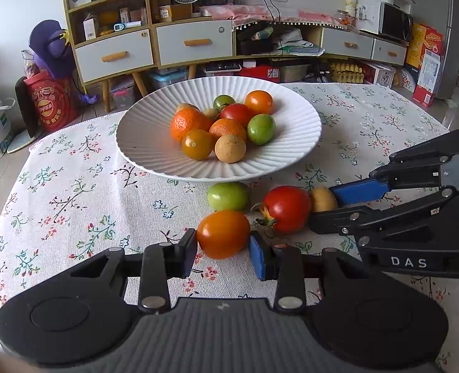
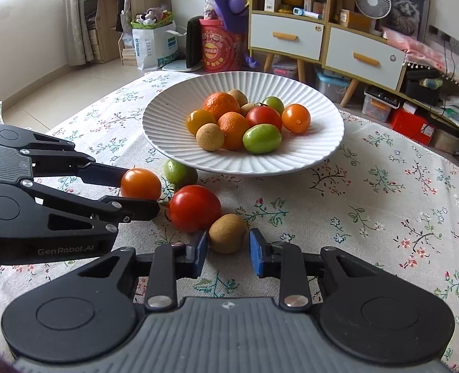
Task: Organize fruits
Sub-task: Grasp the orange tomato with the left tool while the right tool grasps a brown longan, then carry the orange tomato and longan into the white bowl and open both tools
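Sitting on the bench w/ the floral tablecloth (image 1: pixel 74 192) is a white ribbed plate (image 1: pixel 154 155) already loaded w/ fruit: two tangerines, a red tomato, a couple of orange and green tomatoes, plus a few tan round ones. Four pieces are on the cloth in front of the plate, near its front rim. Left gripper (image 1: pixel 223 248) has its jaws clenched on an orange tomato (image 1: pixel 223 233), black pad on one side, blue pad on the other, both touching the skin, and the fruit looks like it's resting on the cloth. Right gripper (image 2: pixel 227 250) is at a small brown fruit (image 2: pixel 227 233); its blue pads sit on either side of it, and from the left cam the fruit is squeezed between the jaws, so that's a grip too, tho in the right cam the far pad's contact is hard to make out. Between those two pieces lies a bigger red tomato (image 1: pixel 286 208) w/ its green stem pointing toward the left gripper, touching or nearly touching the brown fruit. A green tomato (image 1: pixel 228 196) sits just behind, tucked under the plate's front edge. Bg is shelves, drawers, a small fan.
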The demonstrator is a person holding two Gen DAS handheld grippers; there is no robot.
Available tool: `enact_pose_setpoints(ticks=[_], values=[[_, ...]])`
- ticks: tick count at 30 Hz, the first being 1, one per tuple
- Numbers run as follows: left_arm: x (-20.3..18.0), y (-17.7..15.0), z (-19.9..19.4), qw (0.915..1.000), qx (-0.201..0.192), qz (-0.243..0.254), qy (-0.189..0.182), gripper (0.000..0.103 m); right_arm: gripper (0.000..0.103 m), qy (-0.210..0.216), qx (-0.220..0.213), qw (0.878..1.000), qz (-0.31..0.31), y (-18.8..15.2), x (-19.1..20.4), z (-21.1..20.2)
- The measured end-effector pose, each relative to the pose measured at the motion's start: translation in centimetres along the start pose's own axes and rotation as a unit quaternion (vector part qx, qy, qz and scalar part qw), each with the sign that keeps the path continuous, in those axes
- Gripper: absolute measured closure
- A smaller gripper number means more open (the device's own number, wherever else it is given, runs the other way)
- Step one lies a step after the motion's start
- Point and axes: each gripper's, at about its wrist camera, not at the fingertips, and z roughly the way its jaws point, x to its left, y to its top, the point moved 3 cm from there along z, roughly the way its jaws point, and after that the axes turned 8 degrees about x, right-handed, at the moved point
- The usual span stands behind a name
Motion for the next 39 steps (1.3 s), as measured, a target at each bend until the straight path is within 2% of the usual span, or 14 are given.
enact_pose_setpoints(ticks=[16,29,39], values=[[0.1,0.1,-1.1,0.9998,-0.004,-0.008,-0.017,0.068,0.080,0.006,-0.007,1.000,0.003,0.1,-0.3,-1.0],[1.1,1.5,-2.8,0.9981,-0.032,-0.043,-0.031,0.068,0.080,0.007,-0.038,0.999,0.024,1.2,-1.4,-2.7],[2.3,2.8,-2.4,0.9967,-0.043,-0.068,-0.005,0.068,0.080,-0.013,-0.056,0.997,0.052,2.5,-3.1,-2.4]])
